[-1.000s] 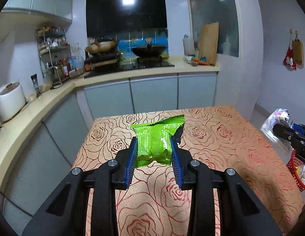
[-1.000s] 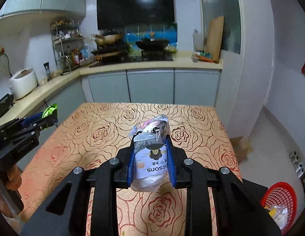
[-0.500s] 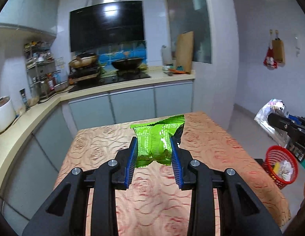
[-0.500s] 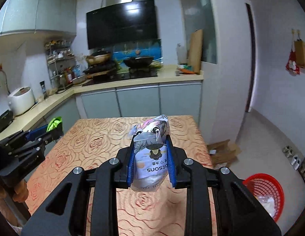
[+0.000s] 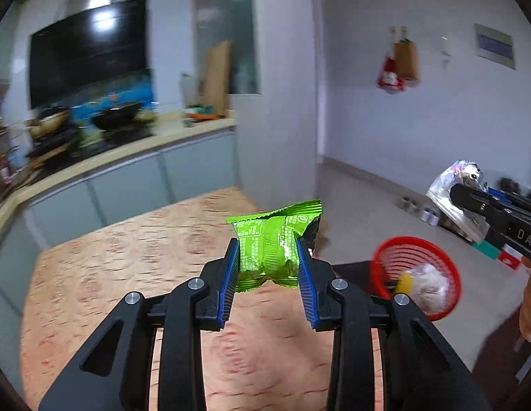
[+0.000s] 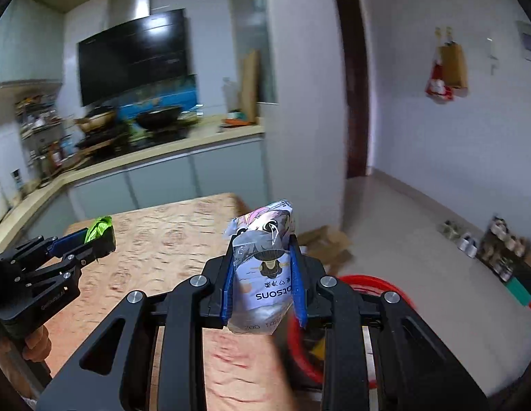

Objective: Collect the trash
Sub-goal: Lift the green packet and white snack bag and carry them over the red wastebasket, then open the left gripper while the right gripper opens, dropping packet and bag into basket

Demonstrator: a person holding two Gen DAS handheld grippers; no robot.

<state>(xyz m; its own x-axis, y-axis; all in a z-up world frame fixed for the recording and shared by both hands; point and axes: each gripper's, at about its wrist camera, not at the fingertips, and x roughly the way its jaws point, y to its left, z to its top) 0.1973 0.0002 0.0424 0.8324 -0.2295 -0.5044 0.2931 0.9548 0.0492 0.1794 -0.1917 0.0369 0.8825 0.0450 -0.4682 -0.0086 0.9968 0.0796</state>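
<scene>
A table (image 5: 135, 250) covered in a rose-patterned orange cloth is seen near, a black range hood (image 6: 135, 51) and a dark wok (image 6: 158, 115) are set far left above the counter (image 6: 183, 145), and flattened cardboard (image 6: 325, 243) lies on the floor to the right.

Indoor light, moderate and cool, even over the walls. A ceiling lamp reflects as a white glare patch on the glossy black range hood (image 5: 89, 48) in both views. Strong motion blur across the table (image 5: 135, 263), counter and hanging wall items (background smeared sideways); the gripper frames close to each lens stay sharp. Fisheye bending and dark vignette at all corners.
</scene>
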